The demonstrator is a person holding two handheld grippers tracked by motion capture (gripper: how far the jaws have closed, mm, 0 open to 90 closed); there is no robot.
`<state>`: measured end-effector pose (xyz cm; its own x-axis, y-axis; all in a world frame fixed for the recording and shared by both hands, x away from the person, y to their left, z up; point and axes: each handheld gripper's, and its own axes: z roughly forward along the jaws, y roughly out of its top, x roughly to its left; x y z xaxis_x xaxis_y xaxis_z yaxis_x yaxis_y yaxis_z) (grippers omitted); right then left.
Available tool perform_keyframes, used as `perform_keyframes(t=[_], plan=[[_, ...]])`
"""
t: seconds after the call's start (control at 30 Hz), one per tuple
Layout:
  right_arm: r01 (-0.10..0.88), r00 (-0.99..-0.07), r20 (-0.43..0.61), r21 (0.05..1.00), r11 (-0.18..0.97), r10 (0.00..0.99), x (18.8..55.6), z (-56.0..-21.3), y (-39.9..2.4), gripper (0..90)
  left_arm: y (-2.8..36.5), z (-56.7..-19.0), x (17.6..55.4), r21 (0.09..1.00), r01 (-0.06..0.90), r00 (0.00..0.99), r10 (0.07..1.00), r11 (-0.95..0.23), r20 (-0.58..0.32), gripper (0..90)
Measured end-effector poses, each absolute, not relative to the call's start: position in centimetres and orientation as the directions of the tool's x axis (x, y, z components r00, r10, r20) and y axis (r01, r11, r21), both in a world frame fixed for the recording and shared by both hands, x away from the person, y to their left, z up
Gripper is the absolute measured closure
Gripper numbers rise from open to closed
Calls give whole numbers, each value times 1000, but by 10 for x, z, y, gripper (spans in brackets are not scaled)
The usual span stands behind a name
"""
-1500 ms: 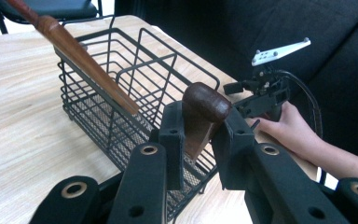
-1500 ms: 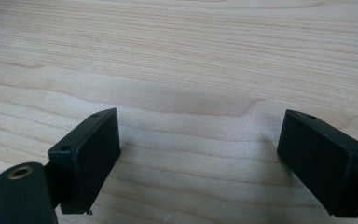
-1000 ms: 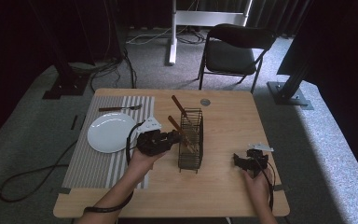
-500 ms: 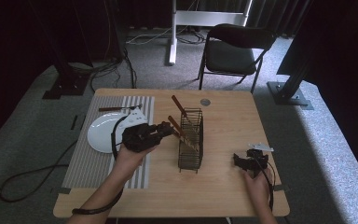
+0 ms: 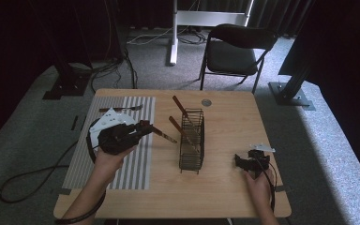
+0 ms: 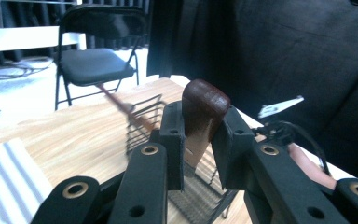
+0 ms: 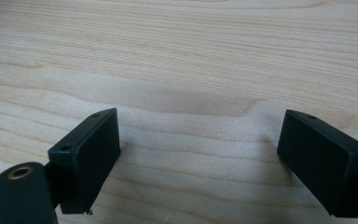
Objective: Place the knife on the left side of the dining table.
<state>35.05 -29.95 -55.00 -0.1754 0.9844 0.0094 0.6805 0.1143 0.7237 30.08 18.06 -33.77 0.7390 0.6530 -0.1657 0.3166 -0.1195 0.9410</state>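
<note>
My left gripper (image 5: 145,127) is shut on a utensil with a dark brown wooden handle (image 5: 164,136), held above the striped placemat (image 5: 136,159) and pointing right toward the wire caddy (image 5: 192,150). In the left gripper view the rounded handle end (image 6: 203,105) sticks up between the jaws of my left gripper (image 6: 200,128). Two more wooden-handled utensils (image 5: 182,108) lean out of the caddy. My right gripper (image 5: 240,161) rests low at the table's right front, open, with bare wood between the jaws of the gripper (image 7: 200,140).
A white plate (image 5: 104,123) lies on the placemat, partly hidden under my left hand. A fork (image 5: 122,108) lies behind it. A black folding chair (image 5: 239,47) stands beyond the table's far edge. The caddy (image 6: 144,119) stands mid-table.
My left gripper has drawn back to the left and risen, carrying the utensil away from the caddy to above the plate. The right gripper has stayed put.
</note>
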Motion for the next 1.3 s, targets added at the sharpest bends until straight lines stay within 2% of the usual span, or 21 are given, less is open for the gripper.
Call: perform_keyframes(t=[0.67,1.3], plan=[[680,-175,9,724,114,984,351,-550,-299,123,244,-378,293,910,404,644,735,-90,-213,755],[681,-175,9,724,115,985,351,-550,-300,123,270,-419,294,855,512,568,781,-89,-259,754]])
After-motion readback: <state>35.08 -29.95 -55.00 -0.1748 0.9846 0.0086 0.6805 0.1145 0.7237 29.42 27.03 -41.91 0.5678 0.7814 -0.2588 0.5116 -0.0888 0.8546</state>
